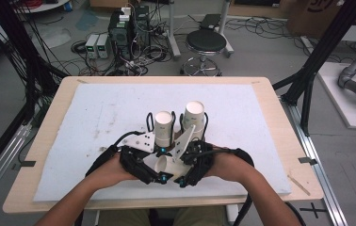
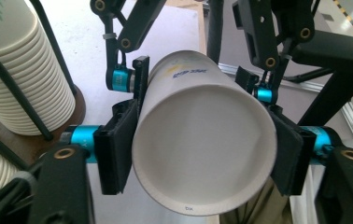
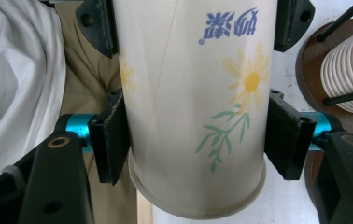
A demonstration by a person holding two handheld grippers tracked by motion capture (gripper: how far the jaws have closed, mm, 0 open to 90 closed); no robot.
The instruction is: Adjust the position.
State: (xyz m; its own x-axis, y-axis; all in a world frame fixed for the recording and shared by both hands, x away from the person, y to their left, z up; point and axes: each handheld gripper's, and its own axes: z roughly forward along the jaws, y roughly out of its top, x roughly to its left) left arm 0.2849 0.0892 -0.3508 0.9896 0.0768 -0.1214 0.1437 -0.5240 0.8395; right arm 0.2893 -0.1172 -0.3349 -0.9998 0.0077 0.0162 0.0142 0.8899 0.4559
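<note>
Paper cup (image 2: 202,140) rim reads "DX"; its blue print is unreadable.

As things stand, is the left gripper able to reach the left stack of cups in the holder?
Probably not yet. The left gripper is shut on the paper cup, which the right gripper also clamps. The left stack of cups stands just beyond, with nothing between; the jaws must first release.

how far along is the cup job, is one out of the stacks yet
Done: one paper cup is out of the two racked cup stacks and lies on its side, near the table's front edge. In hand: the left gripper and the right gripper both clamp it, at opposite ends. Left: likely pulling nested cups apart or setting it down; no loose cup stands on the white mat.
</note>
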